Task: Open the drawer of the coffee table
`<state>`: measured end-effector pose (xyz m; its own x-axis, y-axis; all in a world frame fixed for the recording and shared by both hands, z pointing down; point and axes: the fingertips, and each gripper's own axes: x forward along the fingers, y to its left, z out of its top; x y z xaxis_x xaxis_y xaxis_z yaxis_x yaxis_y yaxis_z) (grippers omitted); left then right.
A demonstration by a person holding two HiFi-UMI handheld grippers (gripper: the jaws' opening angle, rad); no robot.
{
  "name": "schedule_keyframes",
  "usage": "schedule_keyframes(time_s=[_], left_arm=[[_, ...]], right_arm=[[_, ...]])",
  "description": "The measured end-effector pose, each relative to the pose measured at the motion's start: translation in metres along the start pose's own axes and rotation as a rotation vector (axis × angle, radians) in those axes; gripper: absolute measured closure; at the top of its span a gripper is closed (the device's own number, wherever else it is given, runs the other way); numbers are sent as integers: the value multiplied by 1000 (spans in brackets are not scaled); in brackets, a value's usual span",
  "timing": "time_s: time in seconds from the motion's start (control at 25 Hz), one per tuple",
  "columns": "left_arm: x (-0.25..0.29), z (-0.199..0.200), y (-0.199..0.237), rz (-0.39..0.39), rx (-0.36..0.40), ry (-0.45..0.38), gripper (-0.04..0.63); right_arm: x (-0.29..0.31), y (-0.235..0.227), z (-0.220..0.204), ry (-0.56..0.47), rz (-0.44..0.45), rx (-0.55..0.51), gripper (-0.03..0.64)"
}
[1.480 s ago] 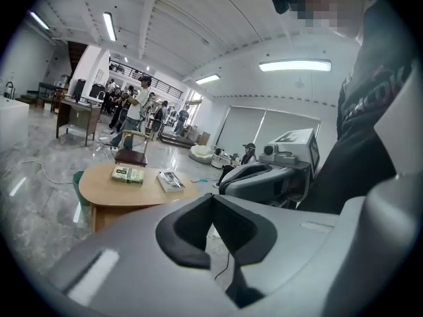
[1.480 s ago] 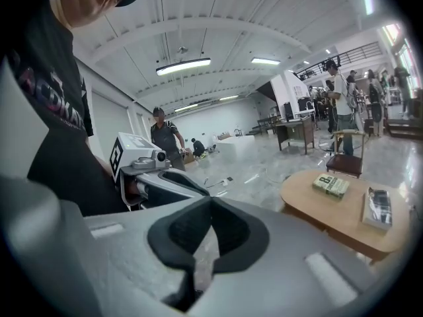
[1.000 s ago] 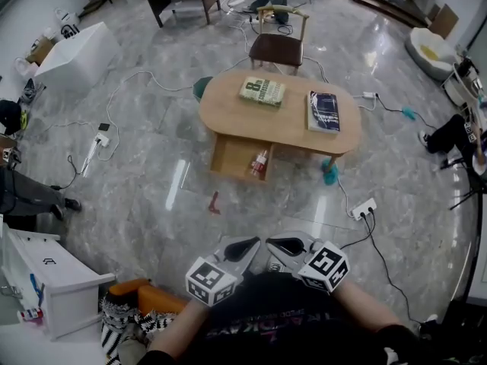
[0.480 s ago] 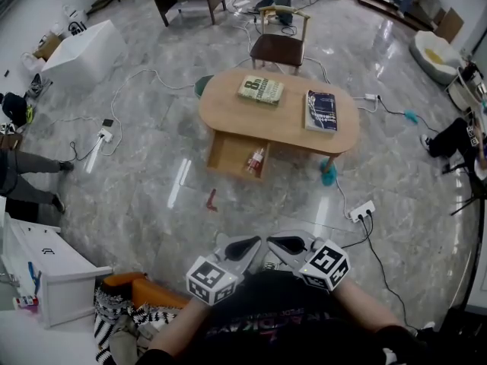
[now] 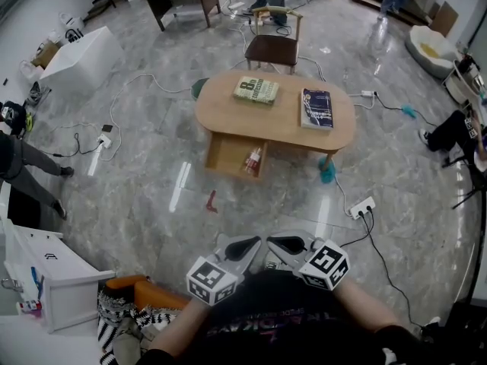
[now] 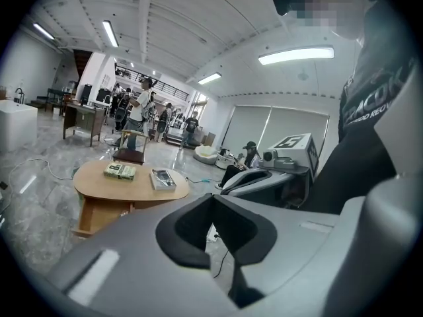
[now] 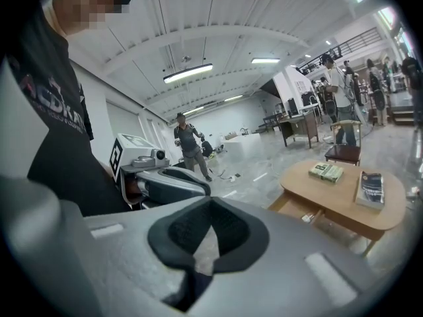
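From the head view, the oval light-wood desk (image 5: 221,109) sits mid-floor, and its shallow wooden drawer (image 5: 228,155) stands pulled out on the near side, with a small bottle with a red label (image 5: 253,160) lying in it. Only this view looks down into the drawer. On the desk top lie a green paperback book (image 5: 256,90) and, to its right, a dark blue book (image 5: 316,108).

The left gripper view adds what the overhead misses: white ceiling beams, long strip lights and people standing well beyond the desk, plus the right tool's white marker cube (image 6: 294,144) alongside. The right gripper view shows the desk from its other end and a person in dark clothes (image 7: 188,144) standing well to the left of the desk.

The room has a glossy grey marble floor (image 5: 152,196) strung with white cables. A brown wooden chair (image 5: 272,48) stands just behind the desk, a teal object (image 5: 328,175) sits at the desk's right near leg, a white power strip (image 5: 362,207) lies nearer than that, and a small red item (image 5: 212,201) lies on the floor in front of the drawer. A white box-shaped cabinet (image 5: 80,52) stands far left of the desk.

Now the hands: the left tool (image 5: 242,247) and the right tool (image 5: 283,245) are held side by side close to the person's body, well apart from the desk, noses aimed towards it and tipped slightly down. Both have their jaws pressed together with nothing between them.
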<state>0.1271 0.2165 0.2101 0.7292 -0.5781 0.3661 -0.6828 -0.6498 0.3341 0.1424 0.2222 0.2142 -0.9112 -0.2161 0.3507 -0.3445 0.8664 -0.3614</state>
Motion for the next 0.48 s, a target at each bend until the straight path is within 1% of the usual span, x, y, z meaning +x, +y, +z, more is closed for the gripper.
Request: schedule_keyframes(time_s=[0.48], left_arm=[[-7, -2, -4, 5, 4, -7, 589]], right_arm=[[-1, 9, -1, -4, -2, -5, 615]])
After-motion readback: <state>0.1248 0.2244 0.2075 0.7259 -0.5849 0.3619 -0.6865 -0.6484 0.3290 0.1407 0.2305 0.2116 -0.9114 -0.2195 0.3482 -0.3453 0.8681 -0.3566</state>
